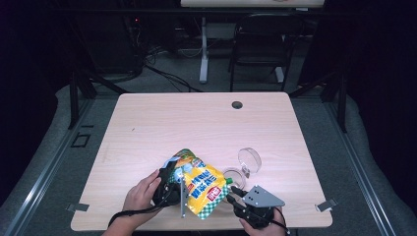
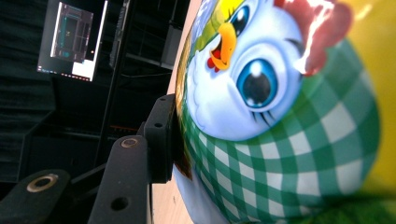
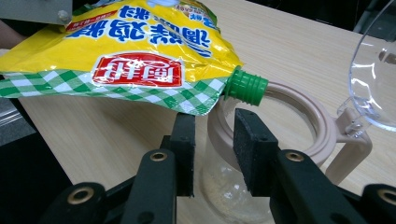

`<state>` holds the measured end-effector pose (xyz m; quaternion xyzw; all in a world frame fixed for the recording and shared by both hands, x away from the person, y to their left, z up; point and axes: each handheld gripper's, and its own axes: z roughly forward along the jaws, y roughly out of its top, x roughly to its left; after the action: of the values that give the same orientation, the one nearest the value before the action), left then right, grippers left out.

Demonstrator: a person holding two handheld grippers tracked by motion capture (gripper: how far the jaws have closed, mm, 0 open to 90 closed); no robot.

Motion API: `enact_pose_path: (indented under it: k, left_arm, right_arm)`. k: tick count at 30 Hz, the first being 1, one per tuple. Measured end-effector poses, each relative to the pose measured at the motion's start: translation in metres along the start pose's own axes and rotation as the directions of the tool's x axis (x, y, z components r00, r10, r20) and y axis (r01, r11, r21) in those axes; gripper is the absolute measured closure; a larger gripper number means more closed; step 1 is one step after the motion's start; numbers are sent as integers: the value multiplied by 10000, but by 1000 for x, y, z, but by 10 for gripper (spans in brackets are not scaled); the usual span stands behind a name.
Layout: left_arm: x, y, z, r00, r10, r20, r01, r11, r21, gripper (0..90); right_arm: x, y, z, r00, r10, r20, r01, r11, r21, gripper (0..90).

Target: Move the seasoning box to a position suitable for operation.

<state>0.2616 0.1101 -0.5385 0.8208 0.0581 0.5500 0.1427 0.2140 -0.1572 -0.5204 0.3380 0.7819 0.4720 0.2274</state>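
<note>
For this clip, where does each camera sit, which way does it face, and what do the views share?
High view: above the person's side, facing forward and down on the wooden table; both hands and claws enter at the bottom.
Left gripper view: on the left claw, close against the yellow green-checked spout pouch; one black jaw shows.
Right gripper view: on the right claw, facing the clear plastic jar with beige rim; both jaws show.
Shared: the pouch appears in all three.

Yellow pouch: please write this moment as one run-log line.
left gripper: shut on yellow pouch | green spout: over jar mouth | right gripper: open, at jar rim | lid: hinged open
</note>
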Motion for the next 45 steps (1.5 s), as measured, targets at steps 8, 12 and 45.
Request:
enact_pose_path:
  k: [8,12,45]
  left_arm:
    - [1,0,0,9998,178,-102,-178,9998,6,560]
    - [2,0,-1,9995,268,-143,-268,9996,12,560]
    - [5,8,-3,9937,1069,-349,-1066,9942,114,561]
  right_arm:
    - [0,0,1,10000,50,-27,-50,10000,-41,695]
    - [0,0,1,10000,63,-36,-63,10000,-57,695]
    - [8,3,4,9987,-512,-15,512,9986,100,641]
